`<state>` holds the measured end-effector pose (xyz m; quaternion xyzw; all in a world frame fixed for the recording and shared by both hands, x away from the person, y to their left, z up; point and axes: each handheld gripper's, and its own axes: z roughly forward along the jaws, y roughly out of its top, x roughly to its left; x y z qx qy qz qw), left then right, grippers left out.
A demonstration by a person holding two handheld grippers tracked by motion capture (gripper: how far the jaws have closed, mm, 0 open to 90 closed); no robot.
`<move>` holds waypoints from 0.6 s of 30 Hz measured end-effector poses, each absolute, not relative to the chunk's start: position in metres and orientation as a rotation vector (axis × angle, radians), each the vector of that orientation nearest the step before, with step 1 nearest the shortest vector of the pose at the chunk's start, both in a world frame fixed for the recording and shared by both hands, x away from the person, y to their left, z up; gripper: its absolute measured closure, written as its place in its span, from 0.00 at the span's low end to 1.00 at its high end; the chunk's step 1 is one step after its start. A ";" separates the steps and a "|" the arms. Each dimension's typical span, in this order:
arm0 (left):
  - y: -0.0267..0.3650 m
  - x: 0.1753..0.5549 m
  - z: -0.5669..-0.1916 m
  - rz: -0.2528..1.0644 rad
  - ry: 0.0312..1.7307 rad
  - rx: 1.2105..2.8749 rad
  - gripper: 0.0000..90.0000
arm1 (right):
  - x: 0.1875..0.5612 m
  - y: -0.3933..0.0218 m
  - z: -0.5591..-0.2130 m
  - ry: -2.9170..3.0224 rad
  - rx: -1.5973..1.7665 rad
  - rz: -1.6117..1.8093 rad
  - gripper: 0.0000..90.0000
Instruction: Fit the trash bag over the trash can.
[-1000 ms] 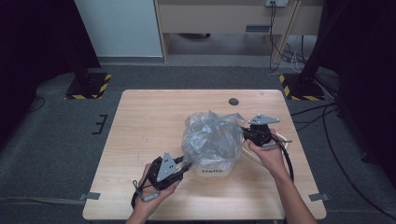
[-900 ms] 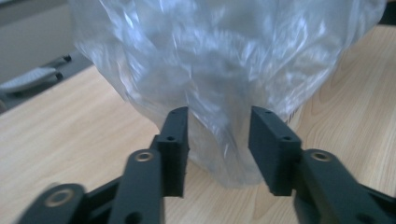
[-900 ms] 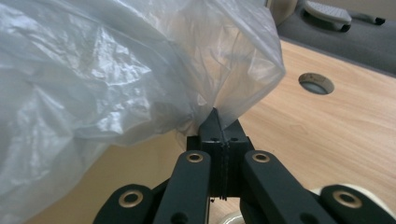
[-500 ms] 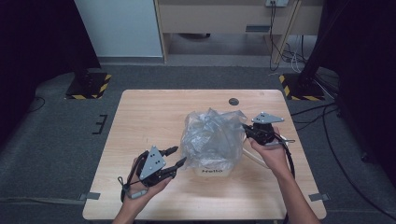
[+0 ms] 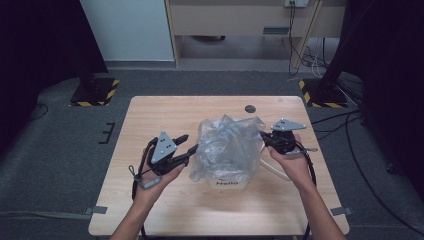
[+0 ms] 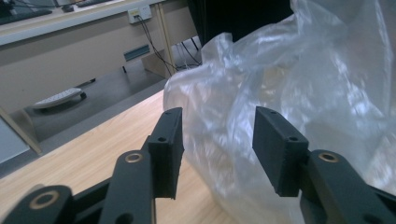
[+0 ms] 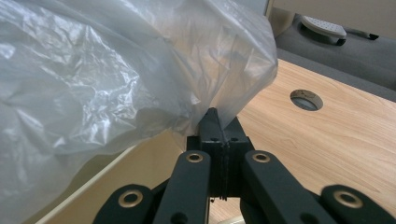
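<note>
A crumpled clear plastic bag (image 5: 227, 147) sits over a white container with a "Hello" label (image 5: 227, 182) at the middle of the wooden table (image 5: 150, 115). My right gripper (image 5: 263, 136) is shut on the bag's right edge; in the right gripper view the film (image 7: 116, 70) is pinched between the closed jaws (image 7: 218, 123). My left gripper (image 5: 189, 144) hovers at the bag's left side. Its jaws have just been opening and now stand apart (image 6: 217, 151). The bag (image 6: 303, 84) lies just beyond them, and the pads do not press on it.
A round hole (image 5: 250, 108) is in the table top behind the bag, also in the right gripper view (image 7: 306, 99). A pale handle or rim (image 5: 274, 171) sticks out right of the container. Cables trail off both grippers toward the front edge.
My left gripper has risen and swung toward the bag's left side, and its jaws have spread. The right gripper has stayed put, pinching the bag.
</note>
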<state>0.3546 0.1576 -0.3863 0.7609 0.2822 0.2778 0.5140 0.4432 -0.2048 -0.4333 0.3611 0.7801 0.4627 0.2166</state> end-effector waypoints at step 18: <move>0.122 0.387 -0.396 0.608 0.633 1.961 0.39 | 0.440 -0.199 -0.430 2.162 0.978 1.304 0.99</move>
